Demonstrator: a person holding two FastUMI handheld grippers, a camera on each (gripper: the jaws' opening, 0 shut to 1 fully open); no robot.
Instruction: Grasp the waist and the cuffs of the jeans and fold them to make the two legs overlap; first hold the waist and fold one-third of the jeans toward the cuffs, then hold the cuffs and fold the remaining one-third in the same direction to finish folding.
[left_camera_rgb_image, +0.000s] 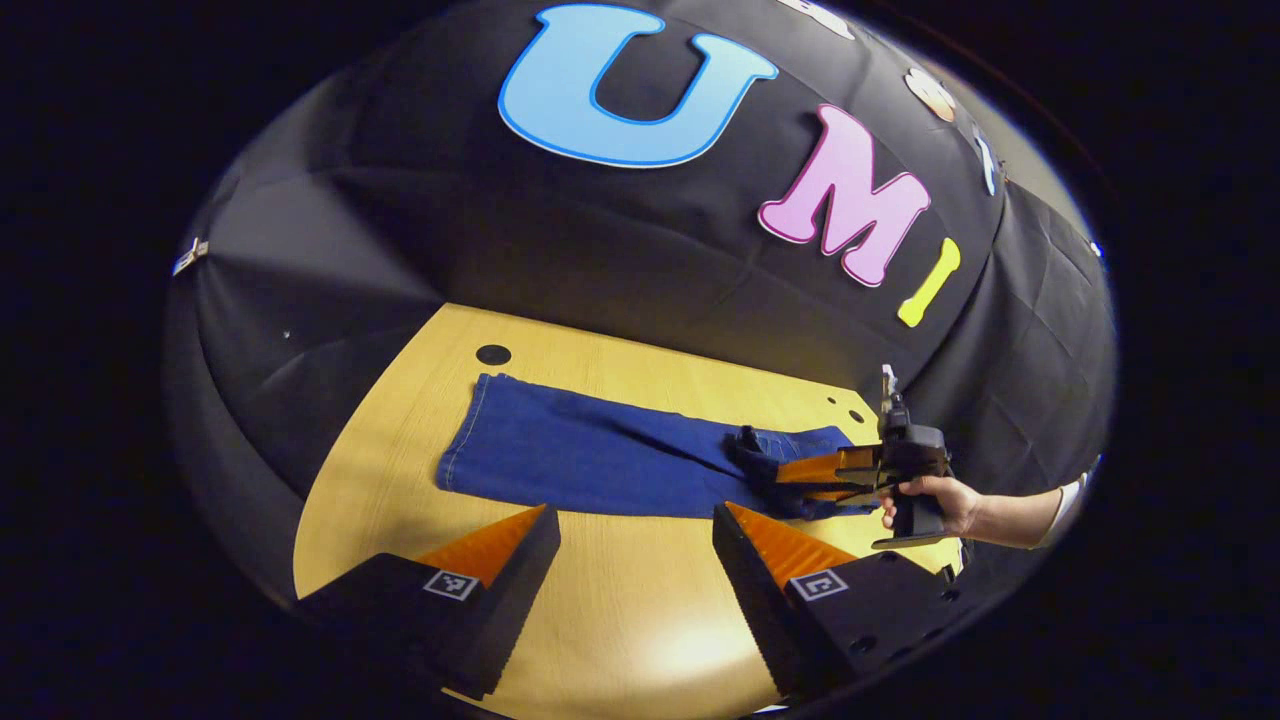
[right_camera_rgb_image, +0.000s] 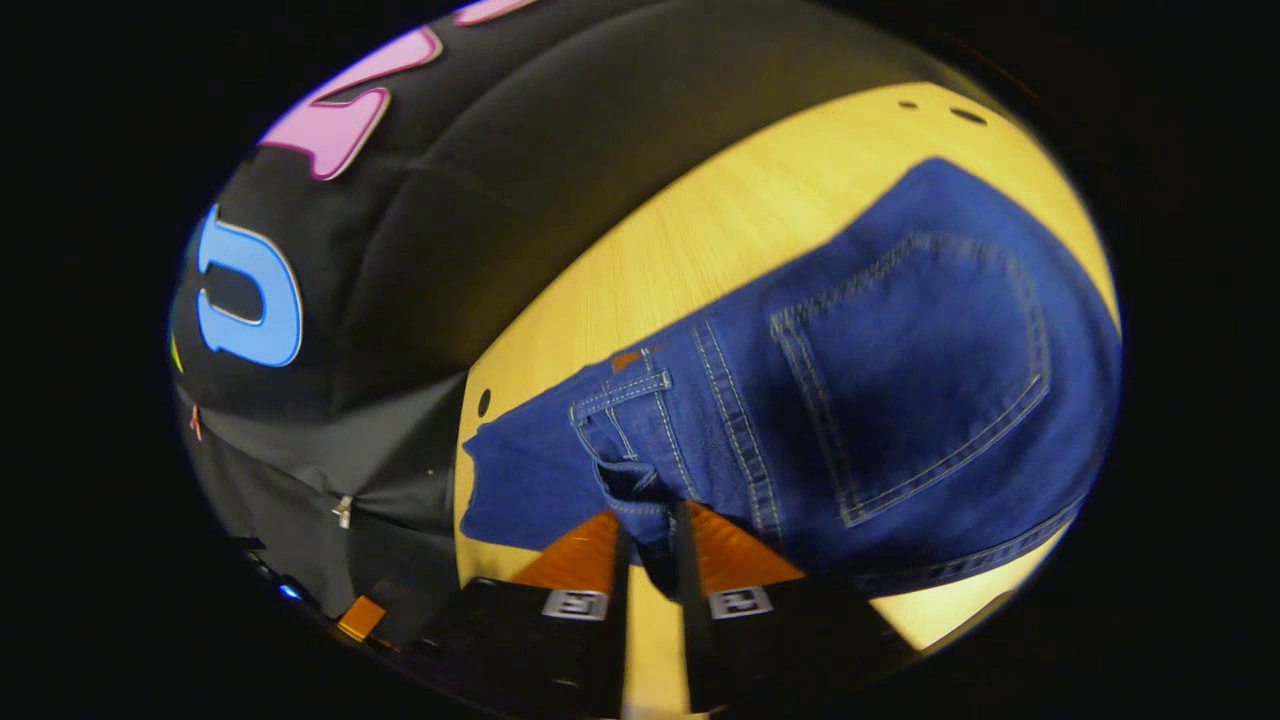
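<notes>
Left gripper view: the jeans (left_camera_rgb_image: 610, 460) lie flat across a pale wooden table (left_camera_rgb_image: 620, 610), legs overlapped, cuffs (left_camera_rgb_image: 470, 430) toward the left and waist (left_camera_rgb_image: 790, 455) toward the right. Bare tabletop runs along the near edge of the denim, and a narrower bare strip lies between the far edge and the black cloth wall (left_camera_rgb_image: 500, 230). A dark round hole (left_camera_rgb_image: 493, 354) in the table sits just beyond the cuffs, and smaller holes sit near the far right corner.

The left gripper (left_camera_rgb_image: 635, 545) hovers over the bare near strip with its two fingers spread wide and nothing between them; it stands apart from the denim's near edge. At the waist end the right gripper (left_camera_rgb_image: 790, 480), held by a hand (left_camera_rgb_image: 930, 505) with a light sleeve, reaches in from the right, its fingers at the waistband.

Right gripper view: the right gripper (right_camera_rgb_image: 650, 545) has its fingers drawn nearly together, with a bunched fold of the waistband (right_camera_rgb_image: 630, 480) near a belt loop pinched between them. A back pocket (right_camera_rgb_image: 920, 370) with pale stitching lies to the right, and a small brown tag (right_camera_rgb_image: 627, 360) sits at the waistband; its writing is too small to read. Square coded markers show on both grippers' fingers; no legible text appears.
</notes>
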